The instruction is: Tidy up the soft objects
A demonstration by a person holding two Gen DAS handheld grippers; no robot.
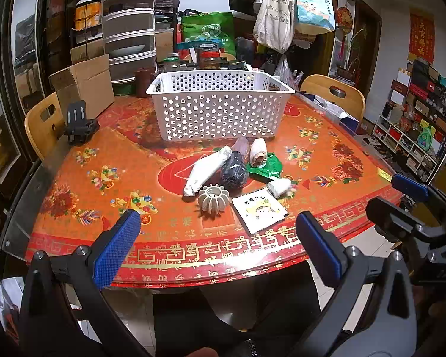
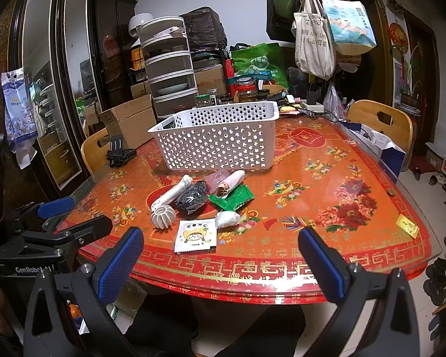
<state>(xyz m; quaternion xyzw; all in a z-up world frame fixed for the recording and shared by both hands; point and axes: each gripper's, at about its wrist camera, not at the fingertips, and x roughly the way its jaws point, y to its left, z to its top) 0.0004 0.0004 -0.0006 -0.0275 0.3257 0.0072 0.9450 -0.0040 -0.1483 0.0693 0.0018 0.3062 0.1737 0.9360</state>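
We hold both grippers, left [image 1: 217, 247] and right [image 2: 220, 261], jaws apart and empty, off the table's [image 1: 74, 208] near edge. The soft pile [image 1: 232, 169] sits at 12 o'clock before the basket [image 1: 220, 104], handy for dropping in.

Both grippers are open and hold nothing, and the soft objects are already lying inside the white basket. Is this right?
Not quite. The left gripper and right gripper are open and hold nothing, but the soft objects lie on the table, in front of the white basket, not inside it. The right wrist view shows this.

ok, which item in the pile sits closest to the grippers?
The white cartoon sachet, lying flat at the pile's near edge. The ribbed ball and small white roll lie just behind it.
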